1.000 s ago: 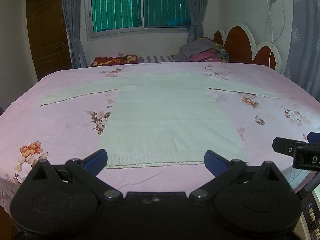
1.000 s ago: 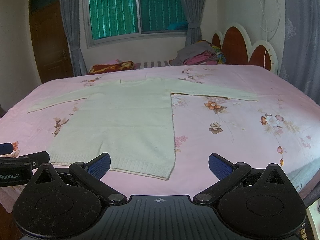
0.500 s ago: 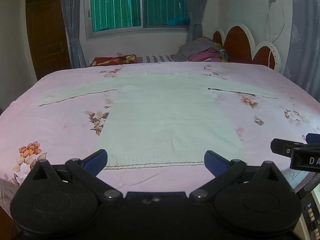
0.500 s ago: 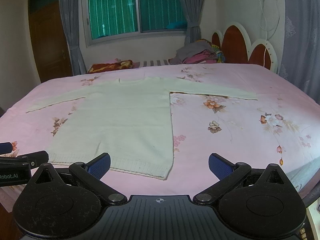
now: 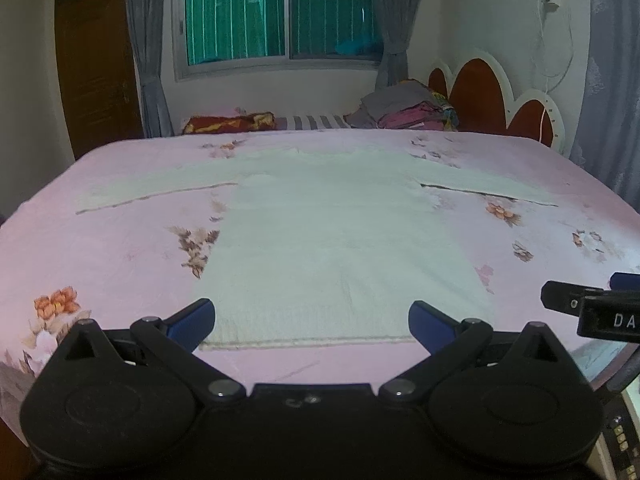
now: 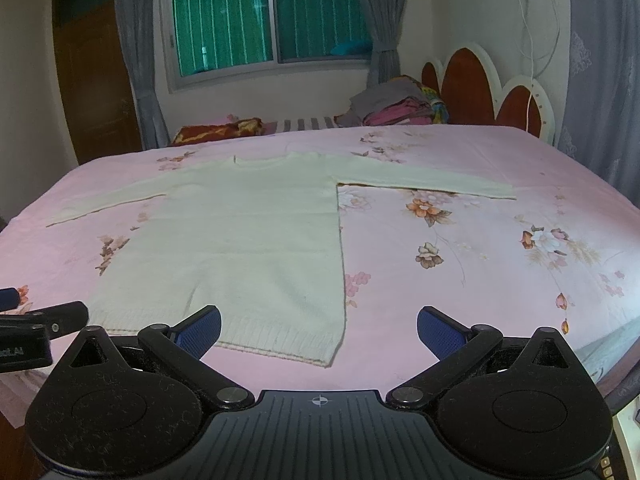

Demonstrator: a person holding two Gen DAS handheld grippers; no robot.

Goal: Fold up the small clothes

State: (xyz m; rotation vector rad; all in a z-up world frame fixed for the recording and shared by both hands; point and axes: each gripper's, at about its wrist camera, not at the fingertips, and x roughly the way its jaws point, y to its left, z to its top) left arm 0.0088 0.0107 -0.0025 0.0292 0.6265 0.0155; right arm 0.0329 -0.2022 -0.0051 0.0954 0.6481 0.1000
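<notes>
- Pink floral bedsheet (image 5: pixel 120 248) covers a wide bed in a bedroom; a brown door (image 5: pixel 96 64) stands far left, a green-paned window (image 5: pixel 280 12) with grey curtains fills the back wall, and a scalloped red headboard (image 5: pixel 480 92) sits far right.
- Left gripper (image 5: pixel 311 316) hovers at the near edge of the bed, its blue-padded fingers (image 5: pixel 192 318) spread wide and empty, framing the hem of the sweater (image 5: pixel 320 240).
- That pale cream sweater lies flat, face up to the room, both sleeves stretched out sideways, neckline pointing toward the window.
- Compared with a second ago, the hem sits slightly lower in the left wrist view (a small shift only); the garment itself has not changed shape.
- Right gripper (image 6: pixel 319 326) is likewise wide open and holds nothing; its fingers straddle the sweater's near right hem corner (image 6: pixel 332 360) without touching it.
- Each gripper's tip shows at the edge of the other's view, side by side and apart.
- Bare sheet lies open on both sides of the body, below each sleeve, and along the strip between hem and bed edge.
- Folded clothes pile (image 6: pixel 396 108) rests far back near the headboard, well clear of the sweater.
</notes>
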